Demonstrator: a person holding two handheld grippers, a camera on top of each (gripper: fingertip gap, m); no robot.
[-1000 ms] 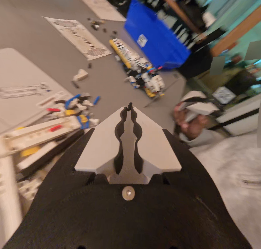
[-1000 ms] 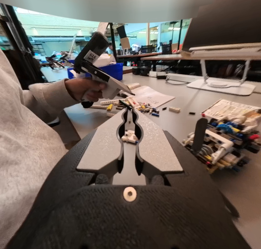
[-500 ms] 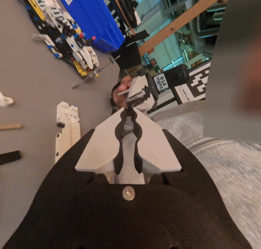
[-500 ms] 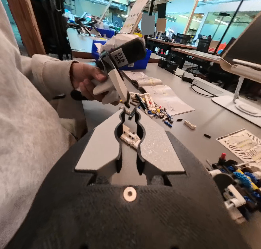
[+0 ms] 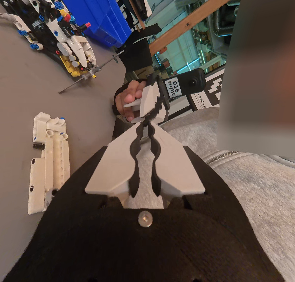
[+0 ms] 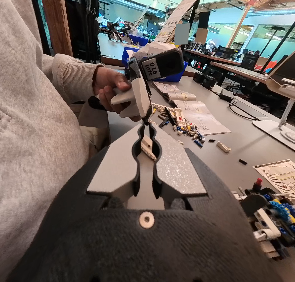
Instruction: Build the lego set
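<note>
Tool (image 6: pixel 146 124) tips together over white piece (image 6: pixel 147 148)

A white label (image 5: pixel 173 89) with black printed characters, a number above a word, is stuck on the black camera mounted on the right gripper (image 5: pixel 147 117). Its twin, another white label (image 6: pixel 150 69), sits on the camera of the left gripper (image 6: pixel 146 120). Behind the right gripper stands a black-and-white patterned sign board (image 5: pixel 210 90) with one line of small print. The open instruction booklet (image 6: pixel 199 114) and the striped sticker sheet (image 6: pixel 277 175) on the grey table carry print too small to read, as does the tall cardboard sign (image 6: pixel 177 18) in the background
</note>
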